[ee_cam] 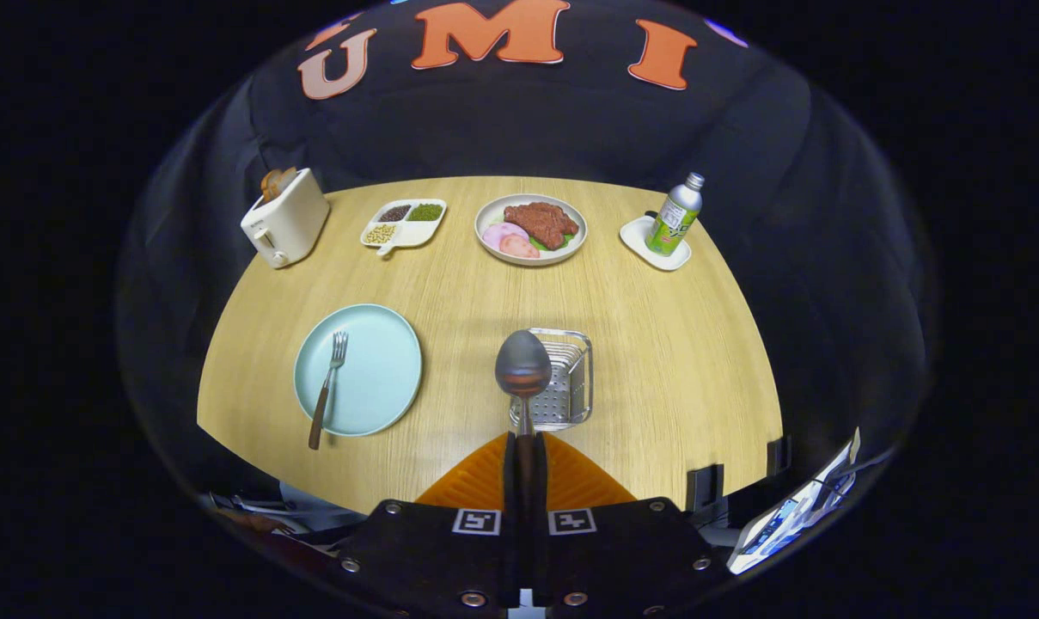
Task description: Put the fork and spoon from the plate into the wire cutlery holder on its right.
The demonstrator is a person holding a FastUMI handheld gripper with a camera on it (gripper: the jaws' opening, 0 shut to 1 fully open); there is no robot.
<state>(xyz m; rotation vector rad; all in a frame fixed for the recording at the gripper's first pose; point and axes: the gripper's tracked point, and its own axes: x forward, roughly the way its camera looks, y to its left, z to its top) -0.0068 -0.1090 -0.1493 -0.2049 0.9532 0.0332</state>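
Gripper view: gripper point(525, 447) clamped on spoon point(522, 368) handle, bowl up in front of wire cutlery holder point(562, 378) at 12 o'clock. Fork point(328, 389) lies on blue plate point(358, 369) at 10 o'clock, on the worktop point(674, 344).

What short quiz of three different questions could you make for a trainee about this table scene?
1. True or false: the fork lies on the light blue plate.
2. Multiple choice: what does the tool hold? A) a knife B) the spoon C) a bottle
3. Fill in: the spoon's bowl is seen in front of the wire cutlery ______.

Key:
1. True; the fork rests on the plate, its handle end reaching over the near rim.
2. B; both fingers are closed on the spoon's handle.
3. holder; it stands to the right of the plate.
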